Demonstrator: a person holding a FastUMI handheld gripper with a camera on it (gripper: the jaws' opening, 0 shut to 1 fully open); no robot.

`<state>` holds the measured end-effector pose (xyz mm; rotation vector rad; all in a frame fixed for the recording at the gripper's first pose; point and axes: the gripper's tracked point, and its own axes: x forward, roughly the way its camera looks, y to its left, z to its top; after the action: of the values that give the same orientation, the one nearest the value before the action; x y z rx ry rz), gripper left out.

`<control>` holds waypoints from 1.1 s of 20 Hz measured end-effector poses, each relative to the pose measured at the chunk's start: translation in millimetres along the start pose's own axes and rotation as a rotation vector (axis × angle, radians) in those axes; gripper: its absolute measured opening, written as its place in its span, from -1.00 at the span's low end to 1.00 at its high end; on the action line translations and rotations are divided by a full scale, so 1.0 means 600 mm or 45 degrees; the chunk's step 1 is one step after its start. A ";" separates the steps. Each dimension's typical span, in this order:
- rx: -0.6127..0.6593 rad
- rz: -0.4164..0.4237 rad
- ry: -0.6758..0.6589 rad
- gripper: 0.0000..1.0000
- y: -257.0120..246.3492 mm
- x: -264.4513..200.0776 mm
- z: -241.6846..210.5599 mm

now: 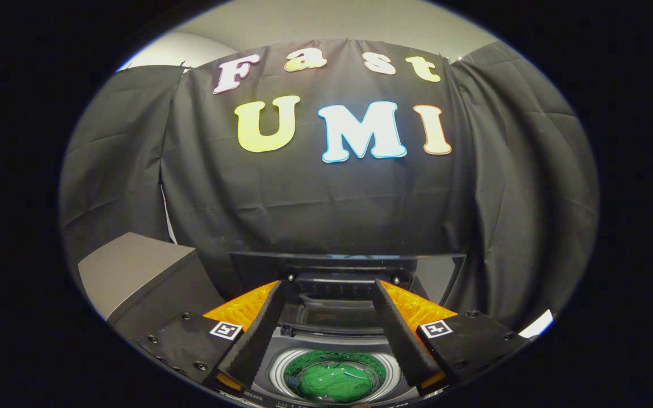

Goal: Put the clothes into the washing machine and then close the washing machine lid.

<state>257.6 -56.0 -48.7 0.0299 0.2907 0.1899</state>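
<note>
My gripper (329,286) hangs above the washing machine (338,326) with its two black-padded fingers (258,334) spread wide and nothing between them. Below and between the fingers lies the round drum opening, and green clothes (335,378) rest inside it. The dark lid (346,265) stands raised upright behind the opening, just beyond the fingertips, against the black cloth wall.
A grey box-like cabinet (139,272) stands to the left of the machine, close beside the left finger. Black cloth walls close off the space behind and on both sides.
</note>
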 end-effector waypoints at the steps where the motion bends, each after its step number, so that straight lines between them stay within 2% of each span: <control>1: -0.003 -0.004 -0.010 0.96 0.000 0.008 0.010; 10: 0.001 -0.073 -0.034 0.96 -0.019 0.110 0.056; 17: -0.009 -0.121 0.035 0.96 -0.030 0.185 0.042; 22: 0.030 -0.149 0.084 0.96 -0.042 0.197 0.019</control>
<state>376.4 -58.0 -72.4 0.0299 0.3595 0.0716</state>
